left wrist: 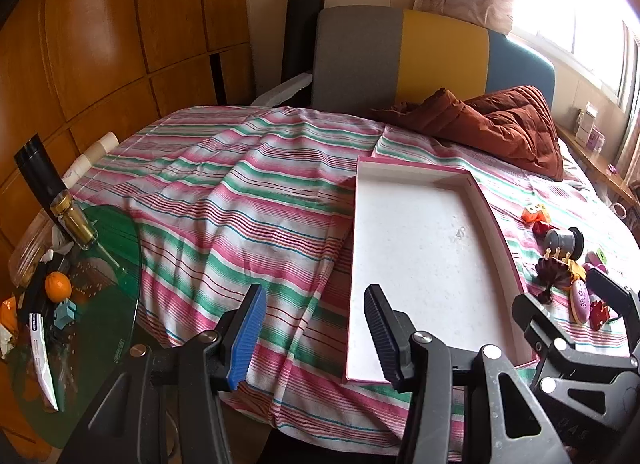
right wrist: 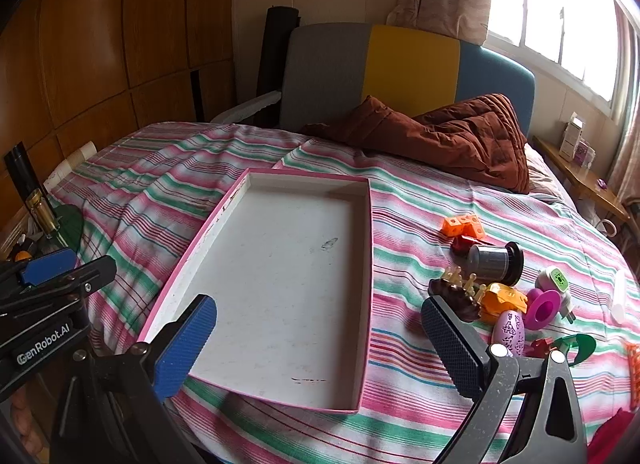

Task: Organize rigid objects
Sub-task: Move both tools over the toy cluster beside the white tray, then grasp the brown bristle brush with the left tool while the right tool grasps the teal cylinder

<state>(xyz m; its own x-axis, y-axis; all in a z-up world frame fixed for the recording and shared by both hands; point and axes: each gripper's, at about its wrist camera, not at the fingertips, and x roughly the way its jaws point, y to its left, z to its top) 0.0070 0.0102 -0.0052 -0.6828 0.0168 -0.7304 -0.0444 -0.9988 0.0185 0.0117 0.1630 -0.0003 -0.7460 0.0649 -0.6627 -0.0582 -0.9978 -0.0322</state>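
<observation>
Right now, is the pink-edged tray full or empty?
Empty: the tray shows only its bare white floor, and the toys lie outside it on the striped sheet.

Your right gripper [right wrist: 320, 340] open over the empty pink-edged tray [right wrist: 370, 264], small toys [right wrist: 504, 296] just right of it, striped bedspread [right wrist: 168, 192] beneath.

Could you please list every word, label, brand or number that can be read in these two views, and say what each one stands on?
"GenRobot.AI": white lettering on the black body of the left gripper, seen in the right wrist view.
Raised letters on the right gripper body at the lower right of the left wrist view: too faint to read.
Print on the white packet on the green glass table: too small to read.
Boxes on the window shelf: print blurred.
</observation>
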